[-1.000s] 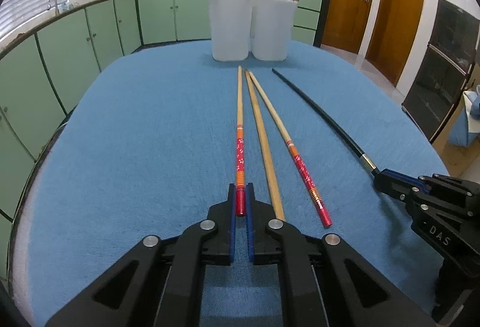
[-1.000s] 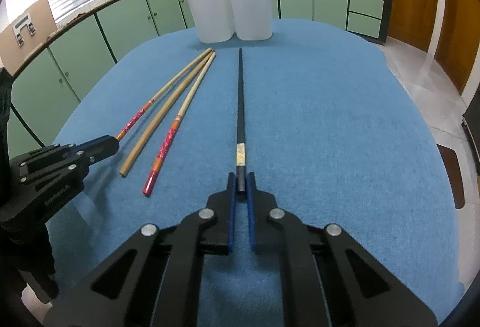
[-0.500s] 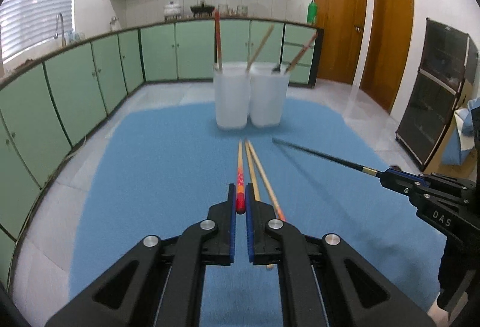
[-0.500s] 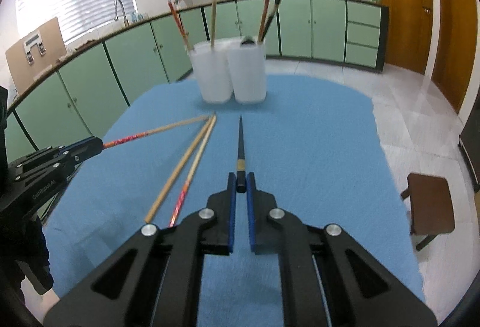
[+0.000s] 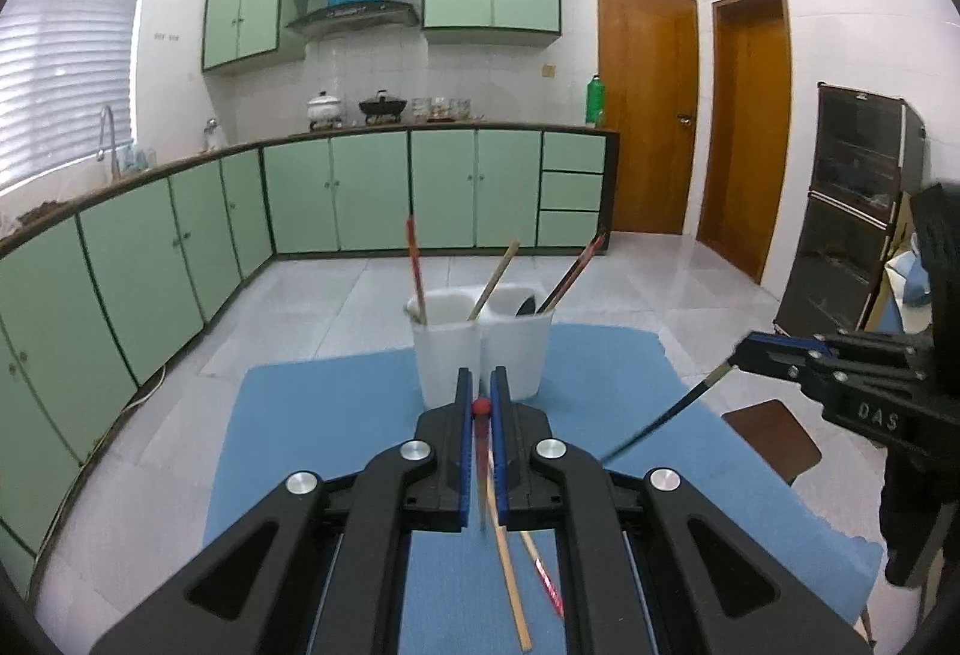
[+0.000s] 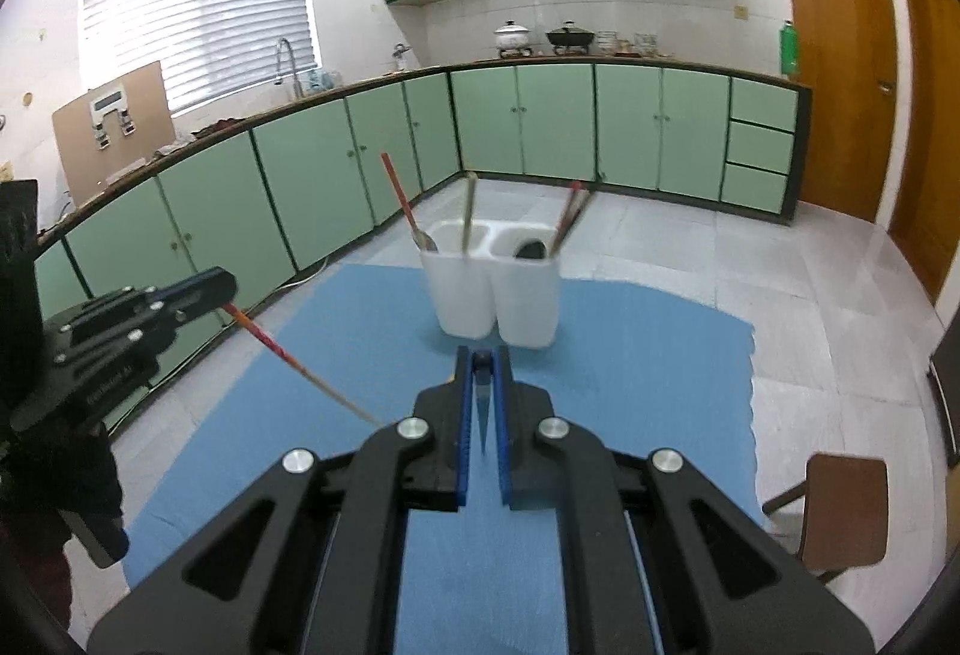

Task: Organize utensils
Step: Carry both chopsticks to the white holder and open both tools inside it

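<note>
The left hand-held gripper [image 5: 480, 406] is clamped on the red chopstick [image 6: 273, 346], the right hand-held gripper [image 6: 481, 362] on the black chopstick [image 5: 666, 418], both raised above the table [image 5: 312, 415].

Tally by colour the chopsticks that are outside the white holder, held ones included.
Red-patterned wooden chopsticks: 2, one in the left hand-held gripper, one on the blue mat
Plain bamboo chopstick: 1, on the mat
Thin black chopstick: 1, in the right hand-held gripper
Total: 4
</note>
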Available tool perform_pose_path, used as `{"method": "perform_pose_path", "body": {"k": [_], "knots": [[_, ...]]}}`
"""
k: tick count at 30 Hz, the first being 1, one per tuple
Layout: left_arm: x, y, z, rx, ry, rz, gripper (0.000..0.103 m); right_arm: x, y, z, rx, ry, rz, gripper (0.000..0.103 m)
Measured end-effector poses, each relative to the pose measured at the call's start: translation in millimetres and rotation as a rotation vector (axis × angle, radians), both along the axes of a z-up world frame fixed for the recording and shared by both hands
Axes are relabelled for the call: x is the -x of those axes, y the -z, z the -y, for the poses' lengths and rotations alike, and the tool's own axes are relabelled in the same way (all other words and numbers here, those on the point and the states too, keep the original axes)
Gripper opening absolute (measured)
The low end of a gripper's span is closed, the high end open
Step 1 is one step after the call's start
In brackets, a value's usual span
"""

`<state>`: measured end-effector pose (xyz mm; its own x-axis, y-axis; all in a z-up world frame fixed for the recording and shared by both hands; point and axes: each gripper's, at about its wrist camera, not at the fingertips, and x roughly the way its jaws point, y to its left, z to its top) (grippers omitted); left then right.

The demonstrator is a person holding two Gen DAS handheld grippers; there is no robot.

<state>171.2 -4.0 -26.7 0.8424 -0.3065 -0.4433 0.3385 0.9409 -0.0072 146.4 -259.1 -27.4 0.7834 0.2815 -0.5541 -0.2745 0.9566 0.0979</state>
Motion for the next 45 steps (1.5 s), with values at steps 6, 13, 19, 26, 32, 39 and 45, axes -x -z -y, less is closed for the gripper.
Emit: {"method": "perform_pose_path", "body": {"k": [6,13,19,26,32,39,45], "knots": [[-14,-19,9,0.012,0.050,0.015,0.006,-27,-35,-2,-0.001,-0.068,-0.015,0.006],[-34,-69,12,0.039,0.063,0.126,0.006,-52,-96,8,-0.016,-0.076,0.088,0.006],[-65,-115,22,0.047,0.038,0.252,0.006,-97,-150,18,-0.039,-0.023,0.230,0.006],[-130,-112,40,0.028,0.001,0.271,0.006,-164,-152,26,-0.073,0.023,0.261,0.006],[-173,-77,46,0.038,-0.009,0.210,0.006,-210,-107,22,-0.065,0.038,0.202,0.006],[-203,-40,51,0.008,-0.003,0.120,0.006,-227,-58,8,-0.030,0.028,0.108,0.007],[-200,-33,47,0.012,-0.005,0.096,0.017,-227,-44,12,-0.037,0.035,0.057,0.022]]}}
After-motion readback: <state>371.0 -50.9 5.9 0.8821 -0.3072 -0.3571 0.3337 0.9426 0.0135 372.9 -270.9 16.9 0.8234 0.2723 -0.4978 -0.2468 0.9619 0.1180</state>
